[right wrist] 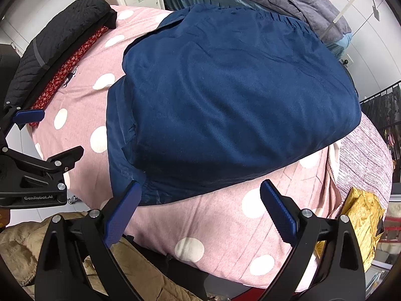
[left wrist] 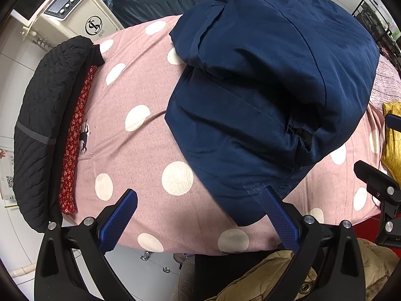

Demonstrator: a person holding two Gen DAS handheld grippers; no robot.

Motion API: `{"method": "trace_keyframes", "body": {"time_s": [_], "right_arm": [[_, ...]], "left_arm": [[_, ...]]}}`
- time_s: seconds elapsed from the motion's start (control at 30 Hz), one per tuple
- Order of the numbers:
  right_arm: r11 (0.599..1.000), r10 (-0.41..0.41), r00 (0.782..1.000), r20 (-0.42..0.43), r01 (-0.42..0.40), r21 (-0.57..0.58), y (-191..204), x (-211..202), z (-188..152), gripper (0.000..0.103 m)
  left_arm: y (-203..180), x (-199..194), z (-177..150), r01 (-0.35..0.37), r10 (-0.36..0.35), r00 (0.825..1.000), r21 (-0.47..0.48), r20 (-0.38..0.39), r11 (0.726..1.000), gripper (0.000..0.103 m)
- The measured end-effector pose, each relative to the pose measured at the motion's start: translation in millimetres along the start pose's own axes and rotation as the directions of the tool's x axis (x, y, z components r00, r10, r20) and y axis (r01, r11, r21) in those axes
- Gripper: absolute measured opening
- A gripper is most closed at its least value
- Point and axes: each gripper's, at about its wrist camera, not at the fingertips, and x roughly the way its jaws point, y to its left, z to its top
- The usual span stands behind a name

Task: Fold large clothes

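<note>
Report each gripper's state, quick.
Left gripper: open, holding nothing, near the navy garment.
Right gripper: open, holding nothing.

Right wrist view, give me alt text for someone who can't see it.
A folded navy garment lies on a pink polka-dot cover, with the open right gripper at its near edge. A folded black quilted garment lies far left, beside the left gripper.

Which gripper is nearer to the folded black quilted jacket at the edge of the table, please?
Left. The left gripper hovers open near the table's front edge, on the black quilted jacket's side; the right gripper sits further along, with the left one between it and the jacket.
</note>
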Motion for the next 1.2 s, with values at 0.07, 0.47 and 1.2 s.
{"method": "trace_keyframes", "body": {"time_s": [0.07,0.47,1.2], "right_arm": [[1.000,0.000,1.000,-0.002,0.000,-0.002,0.4,0.2,0.8,0.094],[1.000,-0.002,1.000,-0.004,0.002,-0.007,0.7,0.8,4.2,0.094],[1.000,-0.005,1.000,-0.010,0.005,-0.014,2.4,0.7,6.2,0.094]], "left_arm": [[0.3,0.2,0.1,0.001,-0.001,1.000,0.000,-0.001,1.000,0.097],[0.1,1.4,0.2,0.004,-0.004,1.000,0.000,-0.002,1.000,0.097],[1.4,1.1,0.3,0.012,-0.012,1.000,0.006,-0.003,1.000,0.097]]}}
